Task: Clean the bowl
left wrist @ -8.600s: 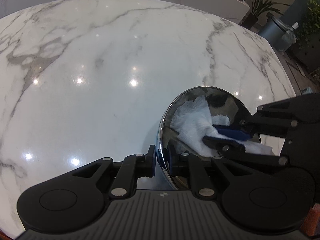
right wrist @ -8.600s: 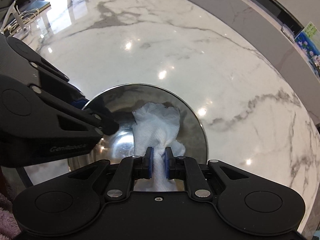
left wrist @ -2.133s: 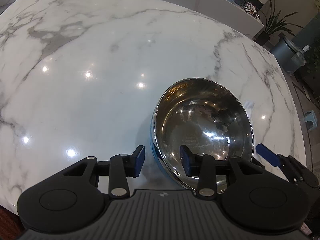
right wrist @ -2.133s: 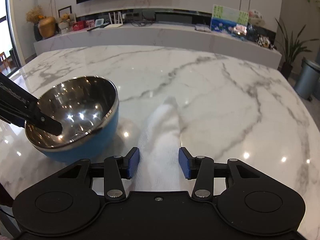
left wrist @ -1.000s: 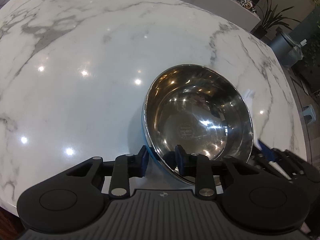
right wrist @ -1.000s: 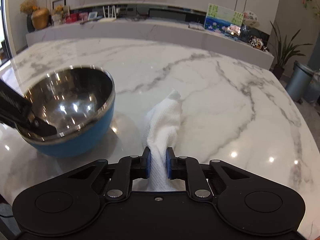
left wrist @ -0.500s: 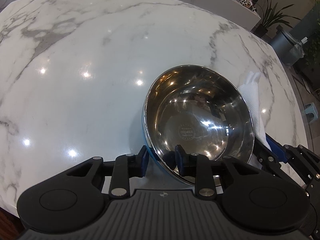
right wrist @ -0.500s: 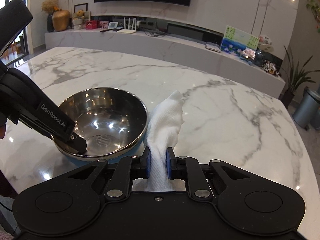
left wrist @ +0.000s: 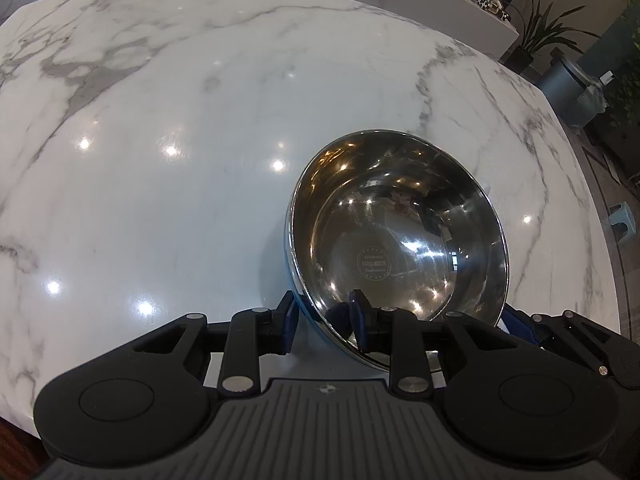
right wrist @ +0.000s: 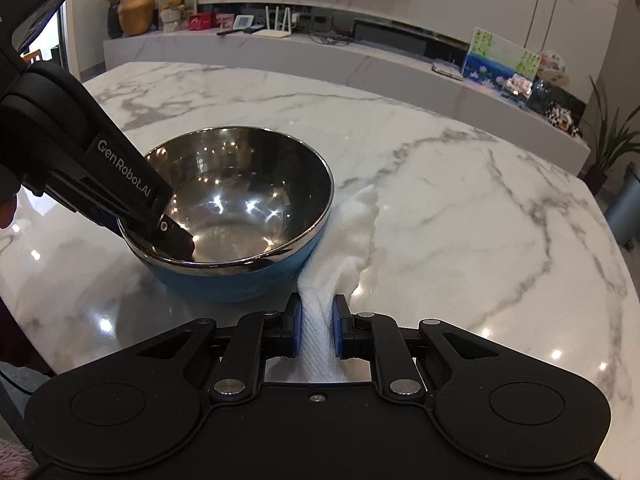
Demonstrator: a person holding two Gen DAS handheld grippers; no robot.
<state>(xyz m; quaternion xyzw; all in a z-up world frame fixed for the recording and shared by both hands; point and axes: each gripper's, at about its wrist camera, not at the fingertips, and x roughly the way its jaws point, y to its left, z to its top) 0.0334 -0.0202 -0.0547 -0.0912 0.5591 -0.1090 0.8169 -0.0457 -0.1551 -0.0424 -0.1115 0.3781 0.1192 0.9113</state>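
Note:
A steel bowl (left wrist: 400,240) with a blue outside (right wrist: 240,280) is tilted on the marble table (left wrist: 160,160). My left gripper (left wrist: 323,326) is shut on the bowl's near rim, one finger inside and one outside; it also shows in the right wrist view (right wrist: 176,240). My right gripper (right wrist: 316,330) is shut on a white cloth (right wrist: 340,248), which is pressed against the bowl's blue outer wall on its right side. In the left wrist view the right gripper (left wrist: 560,332) sits just behind the bowl's lower right edge; the cloth is hidden there.
The marble table (right wrist: 480,200) stretches wide around the bowl. A long white counter (right wrist: 360,60) with small items stands behind it. A grey bin (left wrist: 568,88) and a plant (left wrist: 540,32) stand beyond the table's far right edge.
My right gripper has carried the cloth lower and against the bowl's blue outer side. My left gripper still clamps the rim and has tilted the bowl a little.

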